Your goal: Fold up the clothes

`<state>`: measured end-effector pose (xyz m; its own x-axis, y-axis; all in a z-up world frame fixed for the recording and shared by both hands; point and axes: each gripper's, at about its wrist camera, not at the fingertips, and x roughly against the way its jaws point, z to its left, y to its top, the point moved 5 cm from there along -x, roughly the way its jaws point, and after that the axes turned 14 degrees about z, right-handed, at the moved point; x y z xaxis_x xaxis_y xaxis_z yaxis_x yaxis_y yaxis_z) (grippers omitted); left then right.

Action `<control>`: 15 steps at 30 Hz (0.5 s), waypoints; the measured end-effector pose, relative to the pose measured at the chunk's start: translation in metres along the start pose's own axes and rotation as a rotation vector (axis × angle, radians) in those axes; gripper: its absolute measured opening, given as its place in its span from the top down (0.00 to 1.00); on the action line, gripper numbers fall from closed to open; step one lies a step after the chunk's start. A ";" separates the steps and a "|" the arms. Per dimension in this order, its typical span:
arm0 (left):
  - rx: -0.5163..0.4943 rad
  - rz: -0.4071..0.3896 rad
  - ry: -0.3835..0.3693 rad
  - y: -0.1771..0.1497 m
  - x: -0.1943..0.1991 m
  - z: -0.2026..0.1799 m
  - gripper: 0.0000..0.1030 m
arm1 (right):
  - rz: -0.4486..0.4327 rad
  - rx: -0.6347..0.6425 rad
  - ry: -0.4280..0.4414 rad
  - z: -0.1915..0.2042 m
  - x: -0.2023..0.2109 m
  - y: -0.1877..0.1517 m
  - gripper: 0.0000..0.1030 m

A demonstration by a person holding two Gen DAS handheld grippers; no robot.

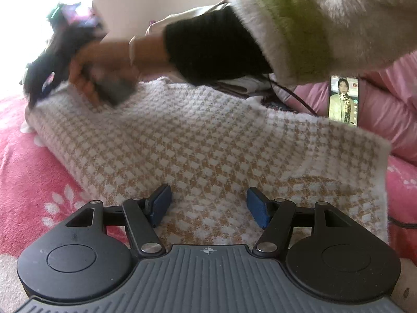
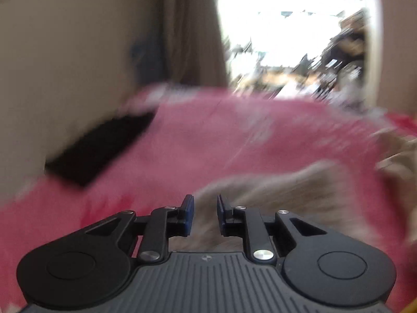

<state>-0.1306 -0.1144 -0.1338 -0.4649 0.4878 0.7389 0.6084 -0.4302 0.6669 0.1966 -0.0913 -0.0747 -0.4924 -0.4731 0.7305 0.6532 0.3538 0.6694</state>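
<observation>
The checked beige-and-white knitted garment [image 1: 198,140] lies spread across the pink flowered bed cover [image 1: 31,177], its far edge ragged and its right edge running down toward the lower right of the left wrist view. The left claw [image 1: 209,206] hovers just over the near part of the garment, its 2 blue pads [image 1: 161,200] well apart with nothing between them. At the garment's far left corner a hand [image 1: 88,78] in a fuzzy white-and-green sleeve [image 1: 299,26] holds the other tool, blurred. Bare pink cover shows to the left of the garment. A phone [image 1: 342,100] with a lit screen stands past the far right edge, against pink bedding.

In the right wrist view all is smeared. The right claw [image 2: 205,215] has its jaws narrowly parted; pale fabric [image 2: 273,190], probably the same garment, lies under and beyond them, but whether they pinch it I cannot tell. A black flat object [image 2: 101,148] lies on the cover to the left.
</observation>
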 end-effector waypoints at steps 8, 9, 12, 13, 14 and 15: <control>-0.007 0.004 0.005 0.001 -0.001 0.001 0.37 | 0.138 -0.127 -0.101 -0.078 -0.050 -0.012 0.82; -0.007 0.004 0.003 0.001 -0.001 0.001 0.37 | 0.149 -0.136 -0.090 -0.082 -0.043 -0.010 0.82; -0.009 0.001 0.000 0.000 -0.001 0.000 0.37 | 0.087 -0.159 -0.086 -0.087 0.005 -0.004 0.85; -0.007 0.000 0.001 0.000 0.000 0.000 0.37 | 0.057 -0.172 -0.070 -0.088 0.030 -0.008 0.83; -0.001 0.001 0.000 0.000 0.000 0.000 0.37 | 0.044 -0.158 -0.064 -0.085 0.054 -0.015 0.83; 0.005 0.002 -0.001 0.000 0.001 0.000 0.37 | 0.042 -0.123 -0.065 -0.079 0.073 -0.023 0.83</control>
<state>-0.1304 -0.1139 -0.1331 -0.4631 0.4873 0.7403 0.6127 -0.4275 0.6647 0.1908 -0.1979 -0.0475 -0.4969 -0.4051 0.7674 0.7374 0.2691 0.6195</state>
